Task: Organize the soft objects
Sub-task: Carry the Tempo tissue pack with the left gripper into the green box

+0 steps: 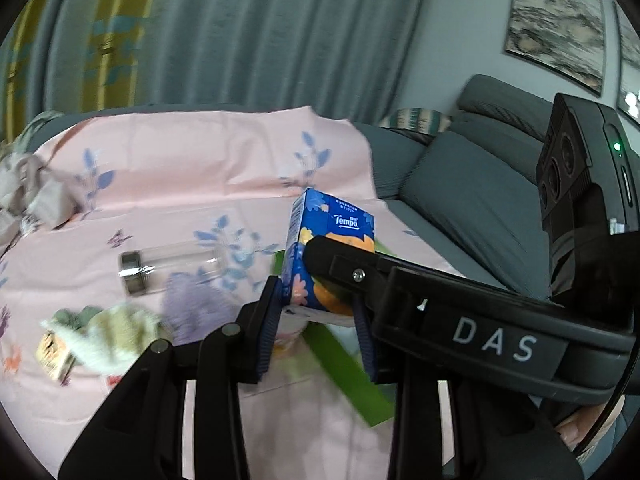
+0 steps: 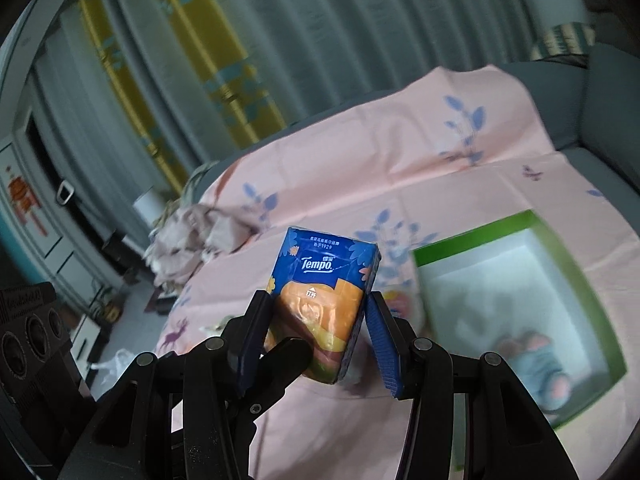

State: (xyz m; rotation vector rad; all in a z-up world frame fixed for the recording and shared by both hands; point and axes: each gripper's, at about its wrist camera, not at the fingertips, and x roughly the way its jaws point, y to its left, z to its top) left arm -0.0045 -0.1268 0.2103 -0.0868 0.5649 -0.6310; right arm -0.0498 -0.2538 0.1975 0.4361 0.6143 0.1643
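A blue and orange Tempo tissue pack [image 1: 332, 220] [image 2: 324, 280] hangs upright above the pink flowered sheet [image 1: 180, 160]. In the left wrist view my left gripper [image 1: 316, 296] pinches its lower end between the blue pads. My right gripper's black finger [image 1: 340, 256] crosses the pack's face from the right. In the right wrist view my right gripper [image 2: 318, 300] is shut on the pack's two sides, and a left finger [image 2: 288, 356] comes in from lower left. A green box [image 2: 520, 220] with a white inside stands to the right, with a blue and pink soft toy [image 2: 536, 364] in it.
On the sheet lie a glass bottle [image 1: 168, 268], a purple soft item [image 1: 196, 308], a pale green cloth [image 1: 112, 336] and a small carton [image 1: 54, 354]. A crumpled beige cloth [image 1: 36, 192] sits at the far left. A grey sofa cushion [image 1: 472, 216] lies to the right.
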